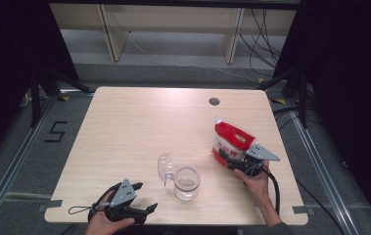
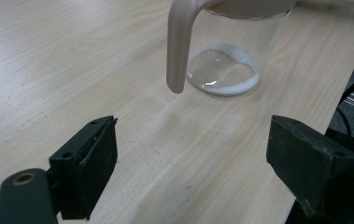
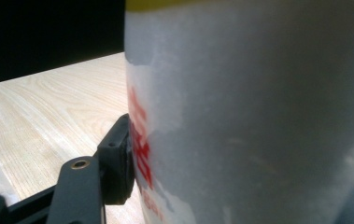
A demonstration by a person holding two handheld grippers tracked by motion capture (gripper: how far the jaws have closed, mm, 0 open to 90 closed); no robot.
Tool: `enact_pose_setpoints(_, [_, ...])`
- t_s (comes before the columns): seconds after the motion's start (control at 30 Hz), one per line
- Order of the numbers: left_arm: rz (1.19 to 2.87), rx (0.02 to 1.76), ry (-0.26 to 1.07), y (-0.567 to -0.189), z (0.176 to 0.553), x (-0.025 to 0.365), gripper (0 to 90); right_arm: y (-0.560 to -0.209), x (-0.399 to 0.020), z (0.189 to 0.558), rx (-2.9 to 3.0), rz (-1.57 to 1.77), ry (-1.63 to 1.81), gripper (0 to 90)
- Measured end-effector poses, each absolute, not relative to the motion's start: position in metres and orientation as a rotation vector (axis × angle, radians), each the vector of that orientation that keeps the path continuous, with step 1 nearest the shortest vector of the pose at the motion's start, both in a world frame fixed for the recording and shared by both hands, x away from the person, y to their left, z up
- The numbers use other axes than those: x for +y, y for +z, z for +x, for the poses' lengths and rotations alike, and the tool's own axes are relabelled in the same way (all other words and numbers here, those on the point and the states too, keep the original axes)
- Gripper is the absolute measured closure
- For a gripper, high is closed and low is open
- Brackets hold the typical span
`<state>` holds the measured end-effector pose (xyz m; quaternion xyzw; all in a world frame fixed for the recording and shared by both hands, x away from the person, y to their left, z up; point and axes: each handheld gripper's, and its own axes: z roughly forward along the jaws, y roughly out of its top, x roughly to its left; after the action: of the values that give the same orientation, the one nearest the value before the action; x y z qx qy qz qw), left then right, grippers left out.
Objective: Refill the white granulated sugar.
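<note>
A red and white bag (image 1: 229,139) stands tilted on the right half of the table (image 1: 139,122). My right gripper (image 1: 232,161) holds its lower part; in the right gripper view one black pad (image 3: 118,163) presses the bag's white side (image 3: 258,116). A clear glass jar (image 1: 187,182) stands near the front middle with its hinged lid (image 1: 165,167) swung open to its left. My left gripper (image 1: 145,196) rests at the front left edge, open and empty. In the left gripper view the jar (image 2: 223,70) stands just beyond its wide jaws (image 2: 193,158), a beige clasp (image 2: 179,46) hanging from the rim.
A round cable hole (image 1: 214,101) sits near the table's far right edge. Bare wood lies across the left and far parts of the table. Dark stands and cables flank the table on the floor.
</note>
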<state>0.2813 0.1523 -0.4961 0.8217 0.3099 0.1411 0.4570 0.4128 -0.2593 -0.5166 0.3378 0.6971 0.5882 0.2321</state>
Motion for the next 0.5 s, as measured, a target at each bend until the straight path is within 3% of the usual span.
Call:
enact_pose_setpoints(0.17, [2.021, 0.761, 0.338, -0.4968, 0.2811, 0.1512, 16.2, -0.5163, -0.2602, 0.4137, 1.926, 0.923, 1.597, 37.4])
enact_pose_setpoints(0.5, [2.034, 0.727, 0.365, -0.4944, 0.2820, 0.1534, 16.2, -0.5084, -0.2562, 0.4119, 1.989, 0.916, 1.584, 43.9])
